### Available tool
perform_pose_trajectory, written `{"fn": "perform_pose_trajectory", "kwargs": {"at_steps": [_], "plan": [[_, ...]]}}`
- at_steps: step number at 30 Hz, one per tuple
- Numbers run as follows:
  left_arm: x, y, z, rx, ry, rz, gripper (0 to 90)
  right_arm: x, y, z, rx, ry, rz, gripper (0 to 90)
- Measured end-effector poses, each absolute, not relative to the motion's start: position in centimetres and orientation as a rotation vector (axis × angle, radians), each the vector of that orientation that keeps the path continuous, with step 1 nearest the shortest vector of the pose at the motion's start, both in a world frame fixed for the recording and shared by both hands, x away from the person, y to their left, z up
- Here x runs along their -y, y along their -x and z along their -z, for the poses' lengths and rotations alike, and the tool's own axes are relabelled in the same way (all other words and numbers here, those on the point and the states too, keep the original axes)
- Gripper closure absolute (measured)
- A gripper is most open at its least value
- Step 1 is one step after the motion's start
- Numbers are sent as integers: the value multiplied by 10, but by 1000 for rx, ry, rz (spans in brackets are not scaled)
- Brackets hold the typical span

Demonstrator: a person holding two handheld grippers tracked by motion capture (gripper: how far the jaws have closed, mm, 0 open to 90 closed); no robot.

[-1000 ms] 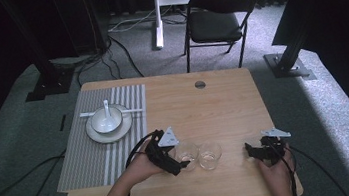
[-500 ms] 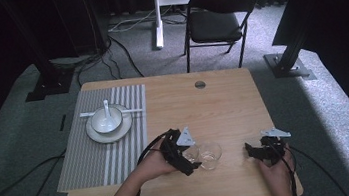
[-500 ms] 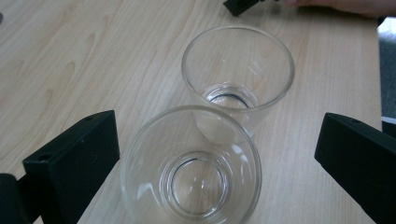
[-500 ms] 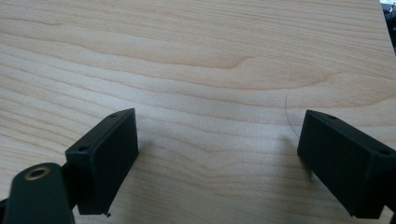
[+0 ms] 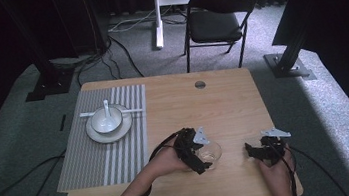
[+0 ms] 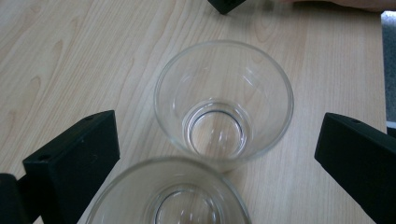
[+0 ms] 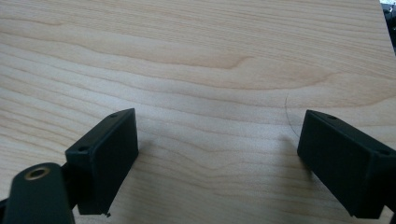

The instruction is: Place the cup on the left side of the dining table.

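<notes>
Pale woodgrain table [image 6: 70, 56], round clear glasses [image 6: 224, 100]

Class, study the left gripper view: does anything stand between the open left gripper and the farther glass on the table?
Yes. A nearer glass stands at the bottom of that view, between the open jaws of the left gripper, just before the farther glass. The two glasses appear to touch or nearly touch. Bare table lies around them.

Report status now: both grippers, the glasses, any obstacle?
Left gripper open, fingers astride far glass. Near glass touching it, crowding the grasp. Right gripper open over bare table.
</notes>
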State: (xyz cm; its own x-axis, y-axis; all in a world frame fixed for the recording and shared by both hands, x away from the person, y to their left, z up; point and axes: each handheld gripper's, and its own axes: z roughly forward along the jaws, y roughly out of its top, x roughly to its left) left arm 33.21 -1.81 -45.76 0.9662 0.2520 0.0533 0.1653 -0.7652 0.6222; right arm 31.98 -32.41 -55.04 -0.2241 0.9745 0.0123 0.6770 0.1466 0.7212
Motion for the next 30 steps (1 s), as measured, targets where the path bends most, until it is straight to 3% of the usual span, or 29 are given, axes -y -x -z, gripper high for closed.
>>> {"fn": "perform_pose_trajectory", "kwargs": {"at_steps": [22, 26, 27, 30], "plan": [[50, -338, 466, -289, -2574, -157, 37, 324, -320, 550, -1965, -1574, -849, 118], [53, -338, 469, -283, -2604, -158, 79, 324, -320, 550, -1966, -1573, -848, 118], [53, -339, 469, -288, -2602, -164, 151, 324, -320, 550, -1966, -1573, -848, 118], [53, -339, 469, -292, -2610, -166, 175, 324, -320, 550, -1966, -1573, -848, 118]]}}
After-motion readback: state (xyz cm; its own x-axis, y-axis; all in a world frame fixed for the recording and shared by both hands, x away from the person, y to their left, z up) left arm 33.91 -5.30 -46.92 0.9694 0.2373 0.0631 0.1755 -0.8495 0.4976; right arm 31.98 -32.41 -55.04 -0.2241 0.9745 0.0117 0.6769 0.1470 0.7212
